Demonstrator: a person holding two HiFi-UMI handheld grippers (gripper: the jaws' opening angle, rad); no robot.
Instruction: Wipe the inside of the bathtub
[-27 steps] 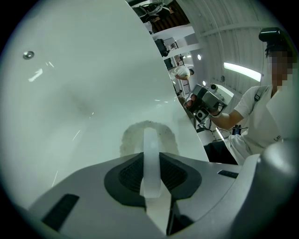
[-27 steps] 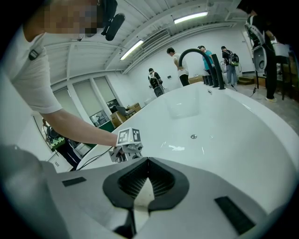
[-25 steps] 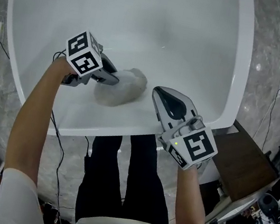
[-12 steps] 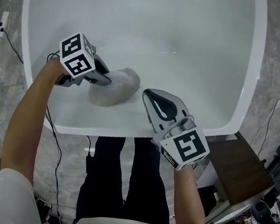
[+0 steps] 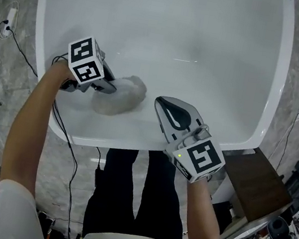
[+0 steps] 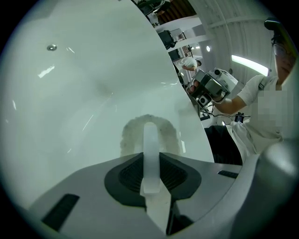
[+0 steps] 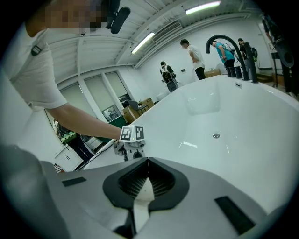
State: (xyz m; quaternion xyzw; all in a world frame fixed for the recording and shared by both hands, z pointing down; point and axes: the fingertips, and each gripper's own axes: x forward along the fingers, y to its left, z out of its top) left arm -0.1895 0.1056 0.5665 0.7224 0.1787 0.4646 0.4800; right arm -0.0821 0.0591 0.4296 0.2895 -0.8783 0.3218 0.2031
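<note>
Left gripper (image 5: 111, 86): clenched on a white fluffy cloth (image 5: 121, 97) that lies against the bathtub's (image 5: 219, 48) inner wall, near the near-left rim. The cloth's gripped end is hidden under the gripper body in the head view. Right gripper (image 5: 165, 108): jaws pressed together on nothing, over the near rim, apart from the cloth. The tub's far end is cut off. Drain (image 7: 216, 135), black faucet (image 7: 223, 41) at the far rim; cables (image 5: 8, 28) and a brown cabinet (image 5: 258, 184) flank the tub.

White bathtub (image 5: 183, 25), pale grey cloth (image 5: 122, 95)
</note>
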